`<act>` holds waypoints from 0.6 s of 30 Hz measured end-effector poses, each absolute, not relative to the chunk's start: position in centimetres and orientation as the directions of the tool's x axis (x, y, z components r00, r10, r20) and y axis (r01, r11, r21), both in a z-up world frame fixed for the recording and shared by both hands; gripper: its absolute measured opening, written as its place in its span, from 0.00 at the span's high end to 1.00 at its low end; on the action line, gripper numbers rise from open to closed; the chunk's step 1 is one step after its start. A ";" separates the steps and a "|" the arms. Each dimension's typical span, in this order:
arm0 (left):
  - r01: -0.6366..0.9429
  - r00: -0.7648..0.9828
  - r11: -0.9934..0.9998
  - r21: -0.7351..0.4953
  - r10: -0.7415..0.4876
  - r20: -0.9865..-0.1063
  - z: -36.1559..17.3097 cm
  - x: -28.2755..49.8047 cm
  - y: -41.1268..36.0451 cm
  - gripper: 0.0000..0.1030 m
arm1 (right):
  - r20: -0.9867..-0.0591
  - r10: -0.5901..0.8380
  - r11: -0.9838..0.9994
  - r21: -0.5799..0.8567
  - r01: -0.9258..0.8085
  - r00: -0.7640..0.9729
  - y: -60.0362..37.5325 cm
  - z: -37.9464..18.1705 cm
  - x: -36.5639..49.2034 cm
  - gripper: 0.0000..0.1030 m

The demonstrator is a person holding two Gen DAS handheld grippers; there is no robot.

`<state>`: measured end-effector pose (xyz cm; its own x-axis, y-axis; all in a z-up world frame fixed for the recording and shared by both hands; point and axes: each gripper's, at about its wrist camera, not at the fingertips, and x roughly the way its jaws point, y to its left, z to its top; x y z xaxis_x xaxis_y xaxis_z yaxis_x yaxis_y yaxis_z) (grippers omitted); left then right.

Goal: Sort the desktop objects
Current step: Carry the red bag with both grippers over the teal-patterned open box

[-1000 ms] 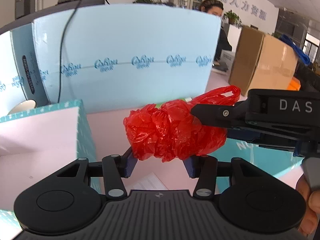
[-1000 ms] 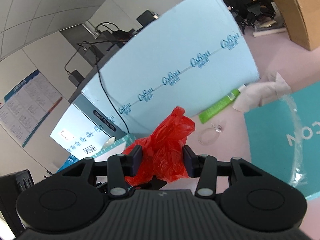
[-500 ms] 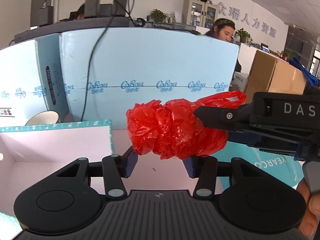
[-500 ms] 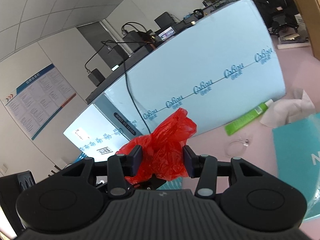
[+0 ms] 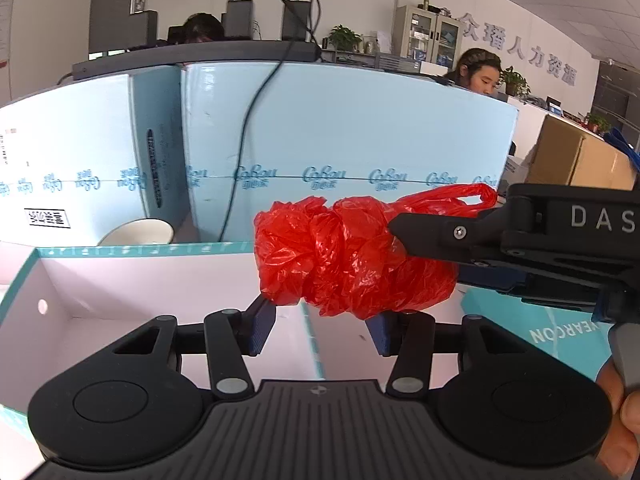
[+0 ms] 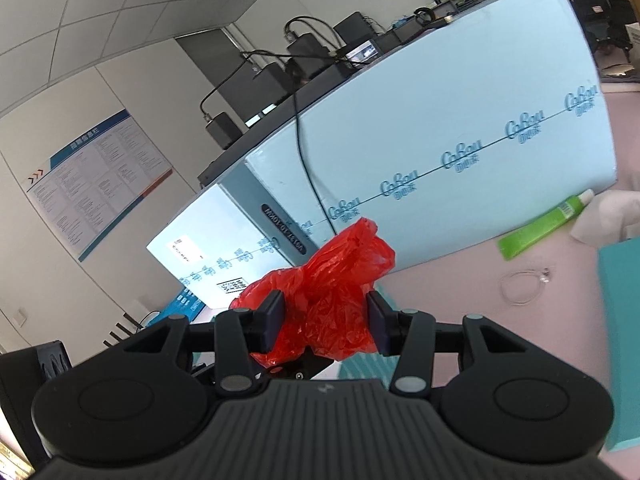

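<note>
A crumpled red plastic bag (image 5: pixel 352 256) hangs in the air, held from the right by my right gripper, whose black finger (image 5: pixel 444 236) crosses the left wrist view. In the right wrist view the bag (image 6: pixel 332 304) is squeezed between the pads of my right gripper (image 6: pixel 325 322). My left gripper (image 5: pixel 320 330) sits just under the bag with its jaws apart at the bag's lower edge; whether they touch it is unclear. Below and left is an open teal box with a white inside (image 5: pixel 120 292).
Tall light-blue foam boards (image 5: pixel 340 148) stand behind. A white cup (image 5: pixel 138 232) sits behind the box. A green tube (image 6: pixel 544 230), white tissue (image 6: pixel 608 216), a thin wire loop (image 6: pixel 524 288) and a teal lid (image 6: pixel 624 320) lie on the pink desk.
Both grippers and the bag have moved left, so the open box now lies below the bag. The right gripper's hold is unchanged.
</note>
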<state>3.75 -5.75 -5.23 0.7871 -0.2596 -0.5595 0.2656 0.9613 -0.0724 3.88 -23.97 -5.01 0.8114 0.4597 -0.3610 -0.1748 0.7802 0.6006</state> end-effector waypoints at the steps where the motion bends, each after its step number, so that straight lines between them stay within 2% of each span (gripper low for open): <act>1: 0.264 0.789 0.962 -0.070 -0.257 -0.558 -5.2 3.8 -5.4 0.57 | -0.360 0.462 0.780 0.600 -0.178 0.811 -23.7 -5.0 4.0 0.53; 18: 0.220 0.797 0.974 -0.045 -0.206 -0.568 -5.5 4.5 -0.3 0.57 | -0.358 0.495 0.766 0.610 -0.204 0.792 -18.4 -5.6 5.4 0.52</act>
